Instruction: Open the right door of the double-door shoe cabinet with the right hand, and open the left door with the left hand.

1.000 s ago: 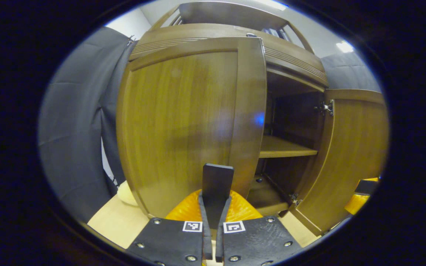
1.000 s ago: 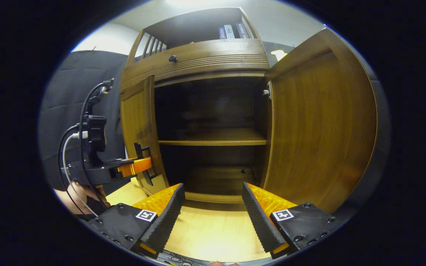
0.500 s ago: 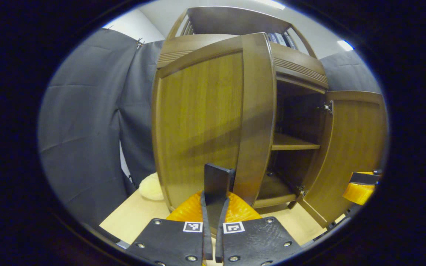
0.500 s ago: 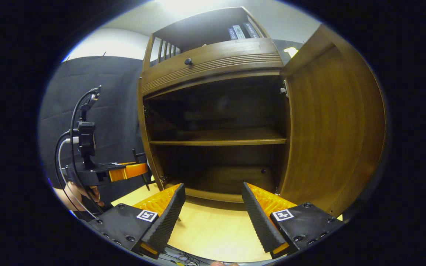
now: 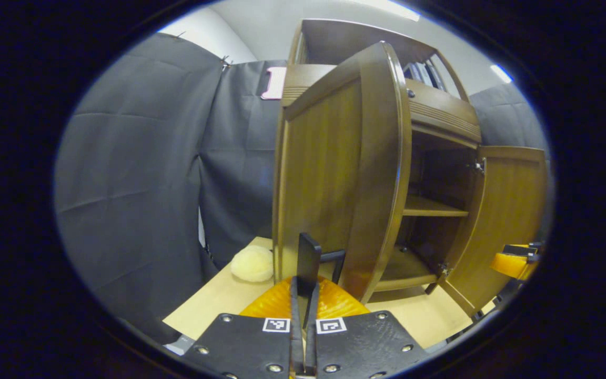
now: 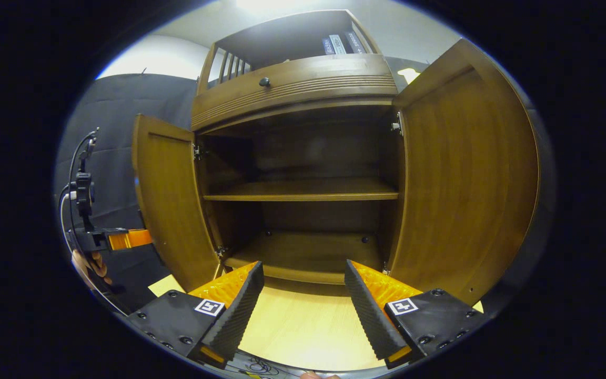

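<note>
The brown wooden shoe cabinet (image 6: 292, 84) stands on a pale table with both doors swung out. In the left gripper view the left door (image 5: 334, 173) shows nearly edge-on, and its black handle (image 5: 308, 252) sticks up between my left gripper's (image 5: 304, 287) fingers, which are shut on it. In the right gripper view the left door (image 6: 169, 200) stands wide at the left, with the left gripper (image 6: 124, 239) and a hand (image 6: 90, 263) beyond it. The right door (image 6: 466, 184) stands wide at the right. My right gripper (image 6: 303, 310) is open in front of the cabinet, touching nothing.
Inside, a middle shelf (image 6: 303, 196) and a bottom board (image 6: 308, 252) are bare. Books (image 6: 340, 45) stand on the top shelf above a drawer knob (image 6: 264, 81). A pale fluffy ball (image 5: 252, 263) lies on the table (image 6: 303, 331) left of the cabinet. Grey curtains hang behind.
The left door has swung from partly open to wide open, pulled leftward by my left gripper on its handle. My right gripper has stayed open in front of the cabinet.
</note>
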Motion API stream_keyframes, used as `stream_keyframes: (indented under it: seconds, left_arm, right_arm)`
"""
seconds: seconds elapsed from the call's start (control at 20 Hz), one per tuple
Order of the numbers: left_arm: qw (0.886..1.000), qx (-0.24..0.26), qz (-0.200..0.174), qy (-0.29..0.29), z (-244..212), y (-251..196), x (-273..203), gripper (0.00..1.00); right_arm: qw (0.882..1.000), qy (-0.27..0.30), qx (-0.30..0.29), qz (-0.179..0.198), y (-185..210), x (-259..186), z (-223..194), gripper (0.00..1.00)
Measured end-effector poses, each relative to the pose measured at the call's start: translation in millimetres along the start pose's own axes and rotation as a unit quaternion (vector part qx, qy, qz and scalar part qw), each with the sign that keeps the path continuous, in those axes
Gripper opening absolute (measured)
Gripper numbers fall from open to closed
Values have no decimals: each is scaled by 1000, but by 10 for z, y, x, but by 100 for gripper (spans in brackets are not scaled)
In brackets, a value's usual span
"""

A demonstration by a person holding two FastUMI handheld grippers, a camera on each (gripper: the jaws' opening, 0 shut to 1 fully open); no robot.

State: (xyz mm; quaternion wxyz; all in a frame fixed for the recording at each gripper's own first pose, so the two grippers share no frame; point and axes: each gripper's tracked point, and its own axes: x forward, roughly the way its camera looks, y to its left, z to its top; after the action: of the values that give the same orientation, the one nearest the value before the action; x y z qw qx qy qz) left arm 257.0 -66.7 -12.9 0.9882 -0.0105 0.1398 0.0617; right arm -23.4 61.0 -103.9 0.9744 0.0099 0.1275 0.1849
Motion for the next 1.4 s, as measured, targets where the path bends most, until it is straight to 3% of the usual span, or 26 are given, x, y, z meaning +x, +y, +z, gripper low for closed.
stream_keyframes:
  seconds: [0.2, 0.45, 0.75, 1.25, 1.3, 1.4]
  left_arm:
    - [1000, -6, -7, -29, 97, 292, -36, 3]
    - [996, 46, -47, -55, 236, 687, 25, 3]
    - [993, 38, -89, -67, 272, 1084, -8, 3]
    - [993, 53, -87, -67, 270, 1153, -44, 3]
    - [993, 52, -85, -67, 279, 1157, -62, 3]
    - [993, 48, -84, -69, 330, 1168, -128, 3]
  right_arm:
    - [1000, -13, -1, -18, 138, -23, 67, 93]
    - [999, -25, -17, -35, 335, -128, 50, 93]
    - [998, -14, -8, -59, 366, -214, -80, 93]
    - [995, -20, 10, -102, 107, -241, -50, 93]
    - [994, -19, 11, -104, 88, -231, -55, 97]
    - [994, -20, 14, -106, 65, -238, -33, 93]
